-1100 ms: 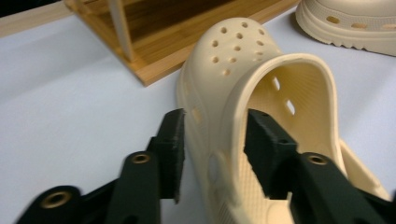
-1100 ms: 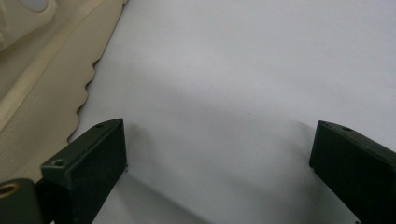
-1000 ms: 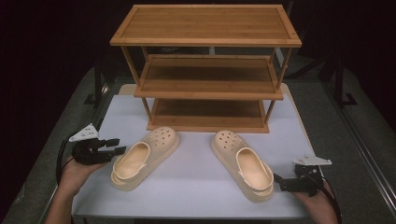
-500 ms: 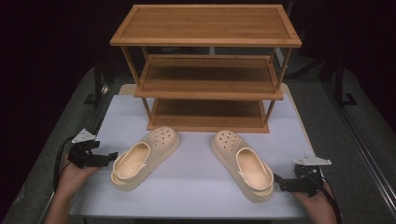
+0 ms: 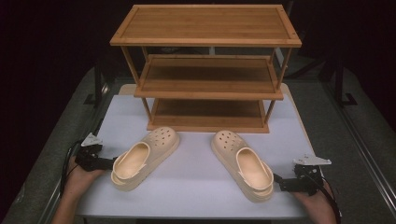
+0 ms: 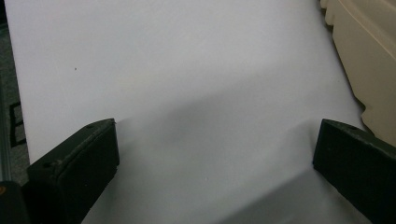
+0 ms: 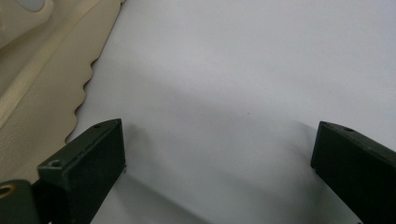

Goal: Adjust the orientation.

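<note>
Two clogs on the white surface (image 5: 196,182) before the rack (image 5: 208,70) — left clog (image 5: 144,156), right clog (image 5: 243,163). Left hand-held gripper (image 5: 108,163) just opened wide, empty, beside left clog; right hand-held gripper (image 5: 279,183) agape beside right clog.

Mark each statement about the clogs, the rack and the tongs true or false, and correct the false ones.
1. Both clogs, the left clog and the right clog, lie on the table. True.
2. One clog sits on the rack. False: its shelves are bare.
3. The left tongs are open beside the left clog. True.
4. The right tongs grip the right clog. False: they are open, with bare table between the jaws.
5. The rack has three shelves. True.
</note>
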Action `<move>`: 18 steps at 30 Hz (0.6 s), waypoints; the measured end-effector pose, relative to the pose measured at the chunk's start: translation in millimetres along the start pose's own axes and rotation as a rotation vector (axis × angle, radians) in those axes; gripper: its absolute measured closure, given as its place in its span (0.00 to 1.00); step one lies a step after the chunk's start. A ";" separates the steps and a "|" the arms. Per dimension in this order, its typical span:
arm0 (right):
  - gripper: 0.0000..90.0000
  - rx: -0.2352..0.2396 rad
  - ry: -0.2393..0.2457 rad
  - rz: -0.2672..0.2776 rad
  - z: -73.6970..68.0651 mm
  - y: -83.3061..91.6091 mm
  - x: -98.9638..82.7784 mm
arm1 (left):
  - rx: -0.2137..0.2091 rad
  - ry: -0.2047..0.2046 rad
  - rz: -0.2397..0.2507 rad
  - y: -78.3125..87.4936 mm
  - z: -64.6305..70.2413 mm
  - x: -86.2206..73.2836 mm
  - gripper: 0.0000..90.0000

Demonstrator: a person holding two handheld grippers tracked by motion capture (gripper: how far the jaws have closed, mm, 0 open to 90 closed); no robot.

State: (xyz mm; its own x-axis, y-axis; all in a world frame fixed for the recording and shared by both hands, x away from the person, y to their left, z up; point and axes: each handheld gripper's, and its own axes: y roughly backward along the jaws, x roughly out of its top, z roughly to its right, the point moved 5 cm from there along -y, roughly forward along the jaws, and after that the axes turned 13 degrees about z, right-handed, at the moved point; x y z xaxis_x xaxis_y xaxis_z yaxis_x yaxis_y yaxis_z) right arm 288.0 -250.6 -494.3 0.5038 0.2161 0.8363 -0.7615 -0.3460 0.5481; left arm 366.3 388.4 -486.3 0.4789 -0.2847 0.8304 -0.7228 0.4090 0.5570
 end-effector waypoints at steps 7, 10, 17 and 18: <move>0.03 0.002 0.006 -0.021 -0.3 -0.5 2.1 | -0.002 0.003 0.000 0.0 -0.1 -0.2 0.00; 0.06 -0.010 0.027 -0.035 -0.7 0.9 5.1 | -0.002 0.004 0.000 0.0 -0.1 -0.2 0.00; 0.16 -0.009 0.017 -0.008 -0.6 10.9 15.2 | -0.002 0.004 0.000 -0.1 -0.2 -0.3 0.00; 0.20 -0.005 0.009 -0.002 -0.9 14.3 20.1 | -0.002 0.003 0.000 -0.1 -0.1 -0.3 0.00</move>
State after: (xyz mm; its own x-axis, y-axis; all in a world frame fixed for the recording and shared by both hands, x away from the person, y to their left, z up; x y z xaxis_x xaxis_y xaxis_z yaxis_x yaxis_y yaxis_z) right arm 286.9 -250.4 -469.7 0.5012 0.2253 0.8355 -0.7629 -0.3407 0.5495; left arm 366.2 388.6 -486.6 0.4809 -0.2819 0.8303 -0.7217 0.4105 0.5574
